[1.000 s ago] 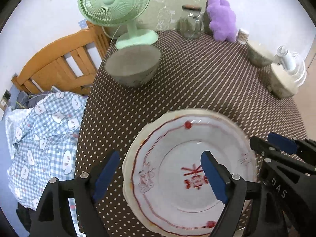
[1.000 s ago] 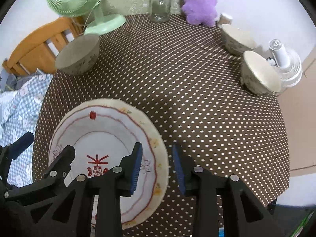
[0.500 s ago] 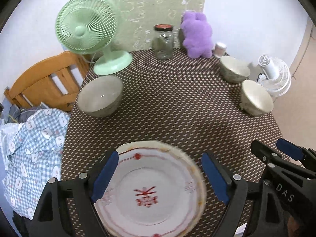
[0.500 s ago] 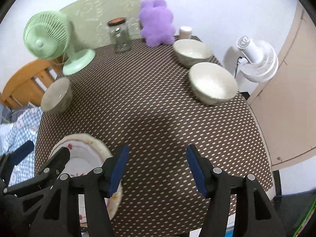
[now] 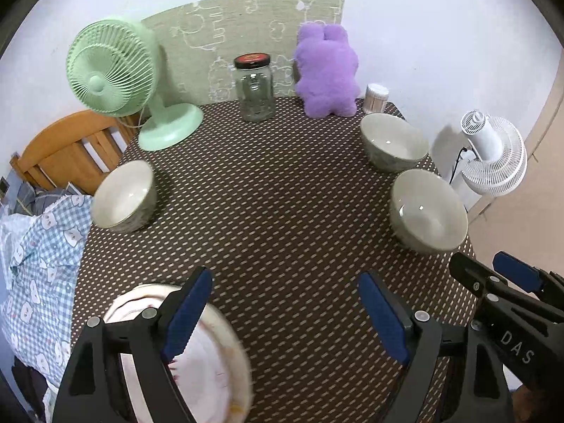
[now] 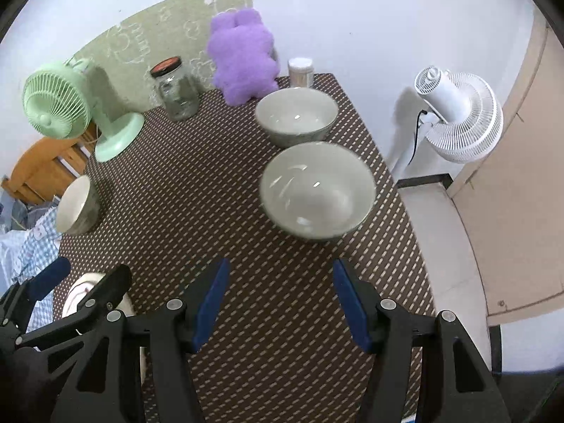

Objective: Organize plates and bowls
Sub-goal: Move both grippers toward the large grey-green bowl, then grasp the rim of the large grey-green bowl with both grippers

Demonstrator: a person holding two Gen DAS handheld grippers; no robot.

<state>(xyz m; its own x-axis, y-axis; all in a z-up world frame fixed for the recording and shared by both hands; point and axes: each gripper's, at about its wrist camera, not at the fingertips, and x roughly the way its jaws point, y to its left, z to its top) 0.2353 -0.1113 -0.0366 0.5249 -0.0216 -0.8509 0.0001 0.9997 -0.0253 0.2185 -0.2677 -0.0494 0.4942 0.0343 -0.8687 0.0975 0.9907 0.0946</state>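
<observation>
A stack of white plates with red trim lies at the near left corner of the dotted brown table; its edge shows in the right wrist view. Three grey-green bowls stand on the table: one at the left edge, two at the right, near and far. My left gripper is open and empty, its left finger over the plates. My right gripper is open and empty, facing the near right bowl.
A green desk fan, a glass jar, a purple plush toy and a small cup of swabs stand along the back. A wooden chair and checked cloth are left. A white fan stands right.
Both grippers have pulled back and up from the plates. The right gripper has opened wide and swung right toward the bowls. The plates stay on the table.
</observation>
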